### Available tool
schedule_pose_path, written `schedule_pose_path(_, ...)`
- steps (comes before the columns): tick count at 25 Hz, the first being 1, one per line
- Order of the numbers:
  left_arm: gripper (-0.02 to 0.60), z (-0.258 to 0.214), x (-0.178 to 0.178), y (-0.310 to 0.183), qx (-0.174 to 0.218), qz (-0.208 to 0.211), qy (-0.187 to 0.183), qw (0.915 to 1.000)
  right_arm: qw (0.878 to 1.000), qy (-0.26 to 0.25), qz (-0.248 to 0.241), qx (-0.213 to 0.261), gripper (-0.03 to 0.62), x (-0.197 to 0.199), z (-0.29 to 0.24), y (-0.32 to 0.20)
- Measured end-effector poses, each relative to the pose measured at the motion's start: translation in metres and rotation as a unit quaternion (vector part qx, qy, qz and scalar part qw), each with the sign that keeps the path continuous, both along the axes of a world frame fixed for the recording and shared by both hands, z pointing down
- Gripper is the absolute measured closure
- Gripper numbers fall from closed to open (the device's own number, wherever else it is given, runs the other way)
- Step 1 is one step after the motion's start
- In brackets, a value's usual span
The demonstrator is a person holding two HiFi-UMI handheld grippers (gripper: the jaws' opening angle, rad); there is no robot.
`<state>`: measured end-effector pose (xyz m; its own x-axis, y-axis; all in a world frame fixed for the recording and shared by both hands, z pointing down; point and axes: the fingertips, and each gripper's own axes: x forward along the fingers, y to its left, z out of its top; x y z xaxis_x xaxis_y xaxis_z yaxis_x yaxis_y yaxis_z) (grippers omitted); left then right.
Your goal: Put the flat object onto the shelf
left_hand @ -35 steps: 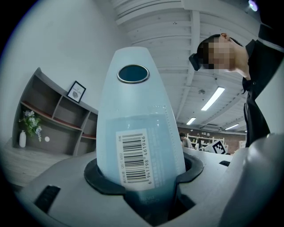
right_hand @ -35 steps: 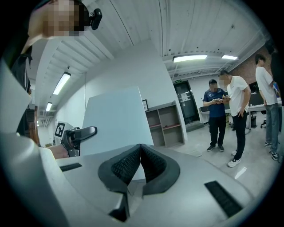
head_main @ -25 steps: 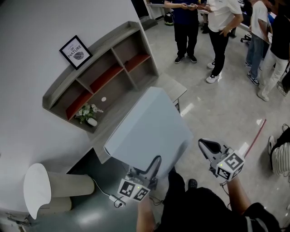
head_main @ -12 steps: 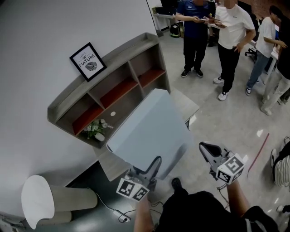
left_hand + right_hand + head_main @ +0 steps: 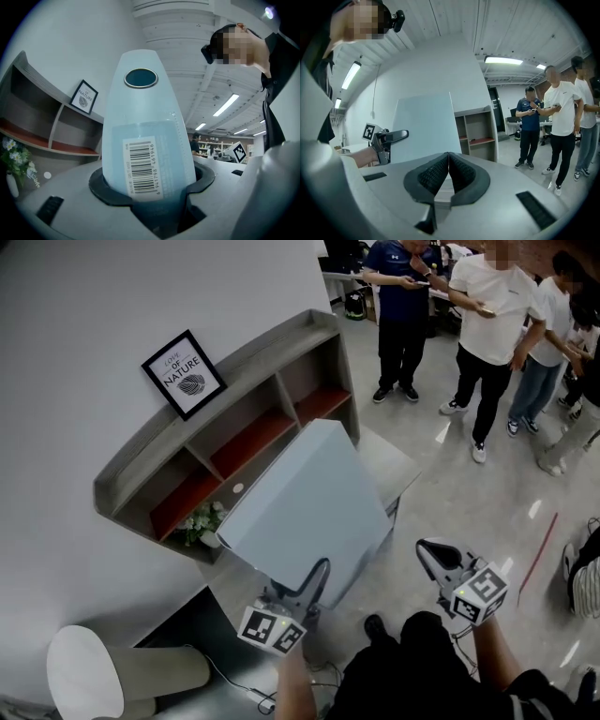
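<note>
Left gripper [image 5: 316,577] around flat object [image 5: 305,507]

- Left gripper [image 5: 314,579] held out ahead of the bare left forearm [image 5: 292,688]; jaws clamped on the lower edge of the flat object [image 5: 309,507]
- Right gripper [image 5: 433,554] well apart to its right; jaws pressed together, nothing between them; right forearm [image 5: 494,652] trailing behind

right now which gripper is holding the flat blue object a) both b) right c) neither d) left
d, the left gripper clamps the lower edge of the flat blue object, while the right gripper is apart from it, shut on nothing.
</note>
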<state>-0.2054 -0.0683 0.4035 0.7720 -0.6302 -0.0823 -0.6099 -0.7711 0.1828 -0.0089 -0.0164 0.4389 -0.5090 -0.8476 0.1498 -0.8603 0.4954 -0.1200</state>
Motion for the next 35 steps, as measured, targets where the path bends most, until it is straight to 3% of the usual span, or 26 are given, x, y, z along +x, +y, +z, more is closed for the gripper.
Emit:
schedule_pose_path(16,0.279,0.008,0.013,-0.055,-0.011,0.000,-0.004,0.9999,1.000,-0.008,0.005,-0.018,0.580,0.013,0.014,-0.055)
schedule_pose_path(26,0.279,-0.025,0.055,-0.118,0.009,-0.023,-0.034,0.9991,0.999,-0.035,-0.020,0.013,0.580,0.051,-0.007,-0.132)
schedule_pose_path(35,0.281,-0.056,0.098,-0.175,0.016,-0.045,-0.025,0.9986,0.998,-0.036,-0.047,0.034,0.580,0.100,-0.024,-0.199)
